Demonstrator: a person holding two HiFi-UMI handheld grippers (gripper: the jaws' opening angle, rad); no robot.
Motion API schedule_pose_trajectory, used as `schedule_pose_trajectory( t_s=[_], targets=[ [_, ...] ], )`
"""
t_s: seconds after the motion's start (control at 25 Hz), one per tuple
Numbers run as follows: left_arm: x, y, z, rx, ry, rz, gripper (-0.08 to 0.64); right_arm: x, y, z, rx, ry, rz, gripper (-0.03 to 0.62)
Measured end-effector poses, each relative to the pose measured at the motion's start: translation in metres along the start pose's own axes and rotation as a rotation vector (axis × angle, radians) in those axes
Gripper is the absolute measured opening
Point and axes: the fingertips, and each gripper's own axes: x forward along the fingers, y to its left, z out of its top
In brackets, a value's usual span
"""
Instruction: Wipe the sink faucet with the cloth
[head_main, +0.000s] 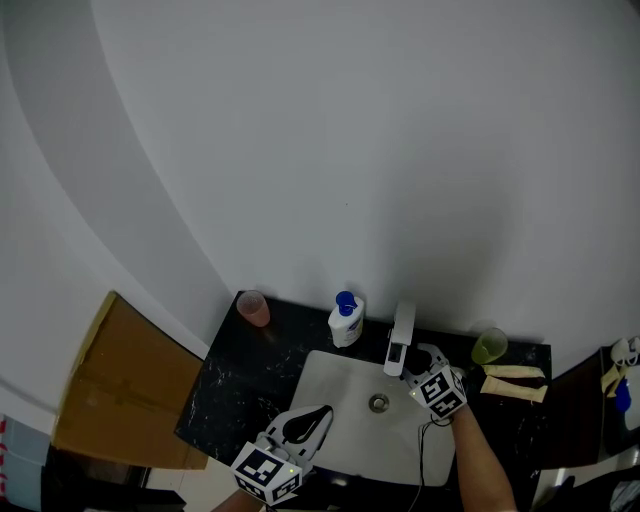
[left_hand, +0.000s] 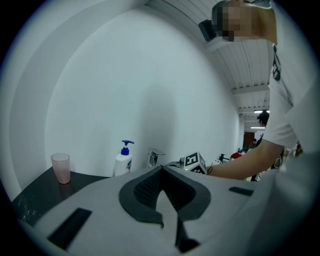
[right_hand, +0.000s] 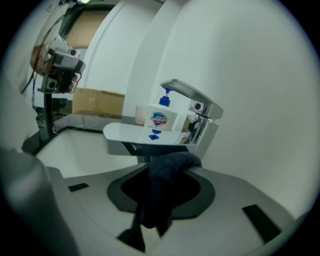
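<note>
A dark cloth (right_hand: 169, 166) is clamped, bunched up, between the jaws of the right gripper (right_hand: 162, 182). Its upper fold is held just under the flat spout of the faucet (right_hand: 145, 136), close to where the spout meets its upright body; whether the two actually touch cannot be told. From the head view, this gripper is seen beside the faucet (head_main: 402, 338), at the back edge of the white sink (head_main: 335, 395). The jaws of the left gripper (left_hand: 161, 171) are closed together with nothing between them, and it is held over the sink's front left corner, well apart from the faucet. A soap bottle (head_main: 346, 320) with a blue pump is set just left of the faucet on the black counter (head_main: 228, 395), a pink cup (head_main: 253, 307) farther left, and a green cup (head_main: 489, 346) to the right.
</note>
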Motion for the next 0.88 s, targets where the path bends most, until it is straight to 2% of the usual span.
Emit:
schedule_pose_trajectory(
  t_s=[0.2, 0.36, 0.48, 0.64, 0.72, 0.8, 0.88],
  targets=[
    [-0.001, 0.002, -0.001, 0.001, 0.000, -0.001, 0.000, -0.028, 0.054, 0.006, 0.029, -0.073, 0.145, 0.117],
    [0.003, -0.001, -0.004, 0.000, 0.006, -0.014, 0.000, -0.054, 0.076, 0.003, 0.112, -0.110, 0.235, 0.117],
    [0.006, -0.005, -0.003, 0.007, 0.007, -0.023, 0.000, -0.059, 0.052, -0.021, 0.121, -0.030, 0.174, 0.118],
    [0.007, -0.003, -0.003, 0.008, 0.012, -0.018, 0.000, -0.054, -0.013, -0.051, 0.119, 0.136, -0.032, 0.118],
    [0.008, -0.004, -0.003, 0.002, 0.014, -0.018, 0.000, -0.043, -0.037, -0.058, 0.078, 0.242, -0.098, 0.117],
    [0.009, -0.007, -0.003, 0.001, 0.013, -0.021, 0.000, -0.025, -0.046, -0.062, 0.004, 0.340, -0.102, 0.118],
    [0.011, -0.010, -0.002, 0.002, 0.014, -0.024, 0.000, -0.003, -0.043, -0.061, -0.074, 0.398, -0.065, 0.117]
  ],
)
